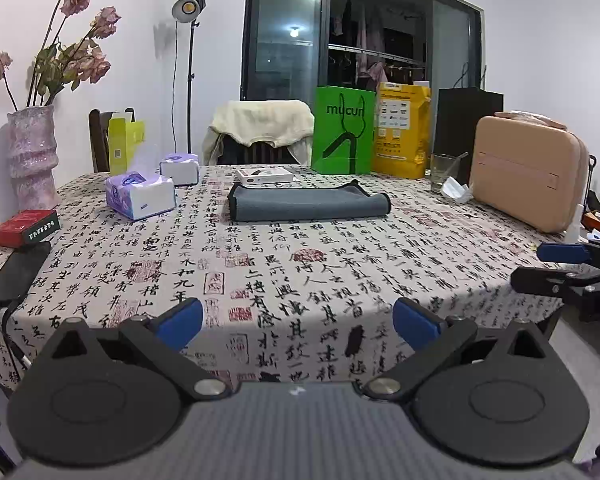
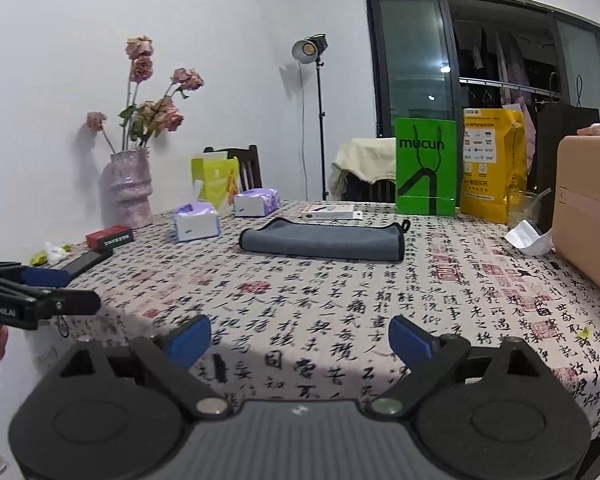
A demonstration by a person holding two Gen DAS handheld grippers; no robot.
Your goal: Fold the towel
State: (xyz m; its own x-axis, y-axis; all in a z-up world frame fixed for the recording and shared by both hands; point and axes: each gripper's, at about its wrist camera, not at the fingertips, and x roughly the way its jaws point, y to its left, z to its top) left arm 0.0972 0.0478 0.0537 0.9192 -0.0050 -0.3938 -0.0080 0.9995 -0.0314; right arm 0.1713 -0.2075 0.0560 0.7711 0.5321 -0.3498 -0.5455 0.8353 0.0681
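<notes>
Reading labels first: green paper bag [image 1: 343, 132] says "mucun" in dark letters; the yellow bag [image 1: 402, 130] beside it carries print too small for me to read. Tablecloth [image 1: 284, 272] is covered in black calligraphy with red seal stamps. From the right wrist view I read a partial "mRoboLAI" on the body of my left gripper [image 2: 66, 290].

Grey towel [image 1: 306, 202] lies folded flat at the far middle of the table, black trim showing, a white flat box [image 1: 265, 175] just behind it. Towel's near edge faces me; bare cloth lies between it and both grippers.

Left gripper [image 1: 298, 322]: blue pads spread wide, holding nothing, hovering over the near table edge. Right gripper [image 2: 300, 340]: same, spread and empty.

Edges: tissue packs [image 1: 140, 196] left of the towel, well apart. Tan case [image 1: 528, 168] and a glass [image 1: 442, 172] crowd the right side. Phone [image 1: 16, 276] and red box [image 1: 25, 227] sit at the left edge.
</notes>
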